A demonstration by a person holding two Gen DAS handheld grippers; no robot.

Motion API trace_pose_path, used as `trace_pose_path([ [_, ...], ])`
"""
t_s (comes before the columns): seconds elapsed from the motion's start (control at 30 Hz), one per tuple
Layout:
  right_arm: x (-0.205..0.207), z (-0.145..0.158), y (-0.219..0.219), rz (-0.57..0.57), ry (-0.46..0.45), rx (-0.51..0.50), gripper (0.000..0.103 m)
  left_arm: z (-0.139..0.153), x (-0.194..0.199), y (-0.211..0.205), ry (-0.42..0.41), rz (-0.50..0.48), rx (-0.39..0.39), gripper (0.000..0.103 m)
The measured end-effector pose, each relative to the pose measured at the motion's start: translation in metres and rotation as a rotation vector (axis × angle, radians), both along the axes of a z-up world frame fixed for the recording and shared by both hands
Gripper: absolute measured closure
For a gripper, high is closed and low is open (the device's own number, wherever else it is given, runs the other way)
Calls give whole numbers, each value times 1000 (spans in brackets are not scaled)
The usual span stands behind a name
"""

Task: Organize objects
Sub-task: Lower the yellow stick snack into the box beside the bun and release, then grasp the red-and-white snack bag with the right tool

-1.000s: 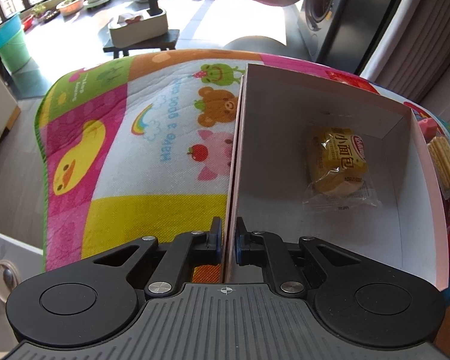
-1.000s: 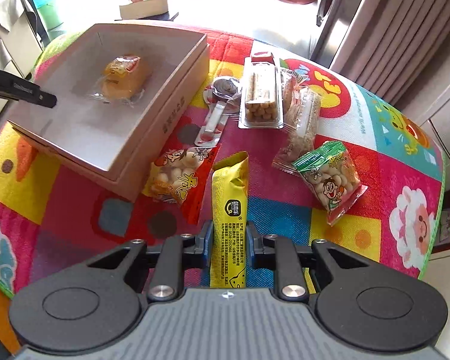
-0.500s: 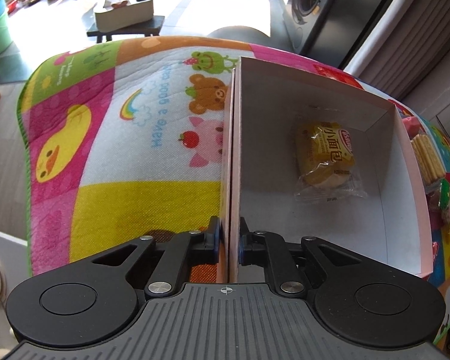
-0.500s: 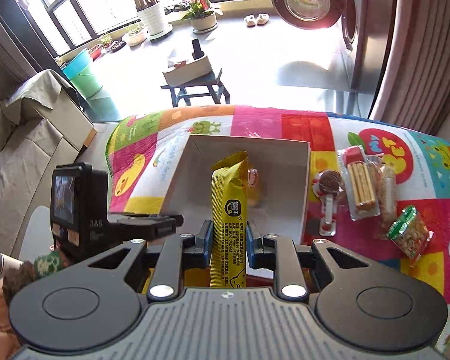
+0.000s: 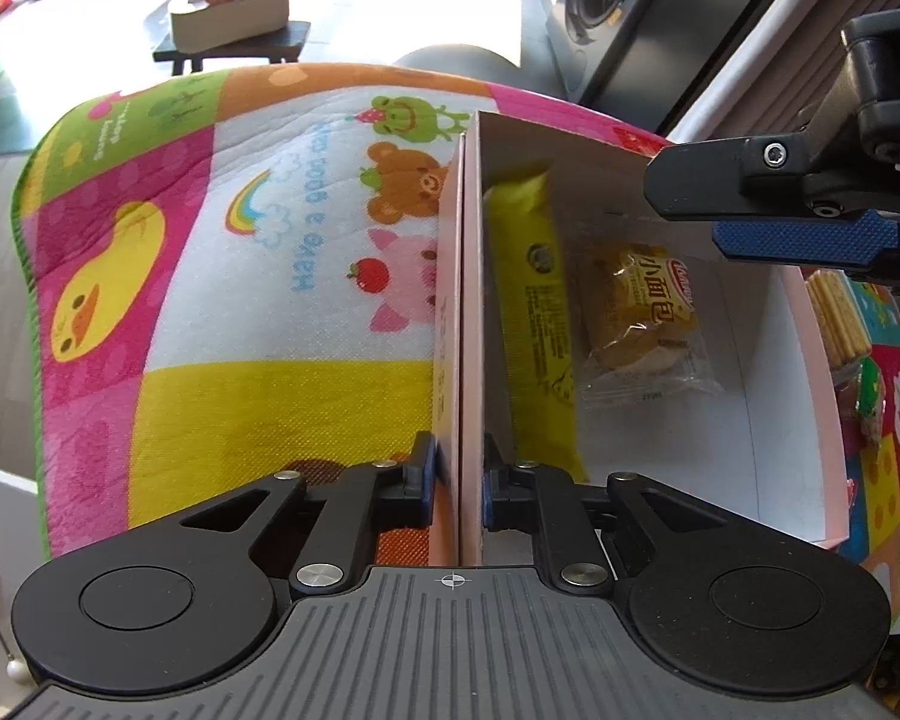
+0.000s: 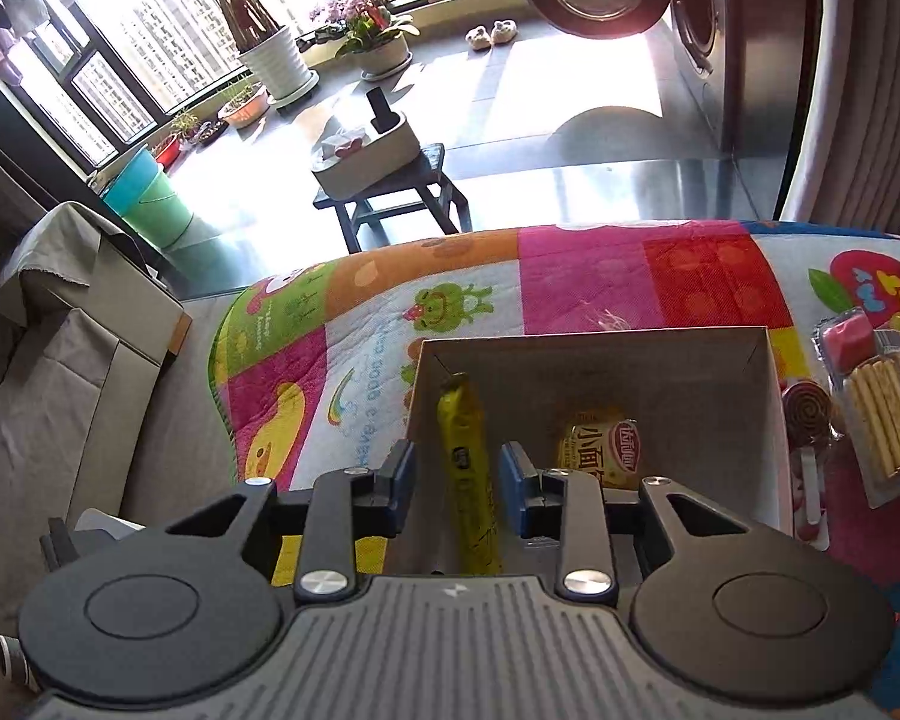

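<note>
Left gripper (image 5: 457, 474) clamps the box (image 5: 471, 312) wall at 6 o'clock. Right gripper (image 6: 457, 480) gapes wide, empty, above the yellow bar (image 6: 468, 480).

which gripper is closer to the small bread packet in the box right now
Right. The right gripper hangs open over the box, above the yellow bar beside the bread packet. The left gripper clamps the box's left wall, farther off.

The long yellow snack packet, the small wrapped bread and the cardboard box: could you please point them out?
long yellow snack packet (image 5: 534, 306), left wrist view, middle of wrapper.
small wrapped bread (image 5: 645, 315), left wrist view, printed front.
cardboard box (image 6: 594, 342), right wrist view, far wall.
</note>
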State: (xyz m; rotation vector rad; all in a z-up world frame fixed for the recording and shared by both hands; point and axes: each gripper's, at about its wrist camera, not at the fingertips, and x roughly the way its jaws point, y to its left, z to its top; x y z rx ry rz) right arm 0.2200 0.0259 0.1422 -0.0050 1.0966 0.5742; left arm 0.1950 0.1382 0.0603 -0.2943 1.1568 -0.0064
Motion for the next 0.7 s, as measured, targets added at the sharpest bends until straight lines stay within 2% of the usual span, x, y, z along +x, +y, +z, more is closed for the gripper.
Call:
trace_pose_path([
  [0.07,0,1,-12,-23,-9,-9,60,0,1,0,3,-1,-3,87],
  [0.17,-3,3,-41,-56,-62,-83,55,1,0,0,3,-3,1,87],
  [0.23,-10,4,-61,-69,-116,-150,46,0,0,0,4,-3,5,87],
  [0.3,-20,2,-83,-76,-161,-219,32,0,0,-1,4,-3,10,87],
  [0.4,-37,-7,-119,-89,-197,-317,17,0,1,-2,4,-3,19,88],
  [0.53,-58,-31,-156,-54,-179,-422,17,0,1,-4,3,0,30,88],
  [0.7,-66,-61,-167,42,-152,-433,17,2,1,-10,2,2,68,90],
])
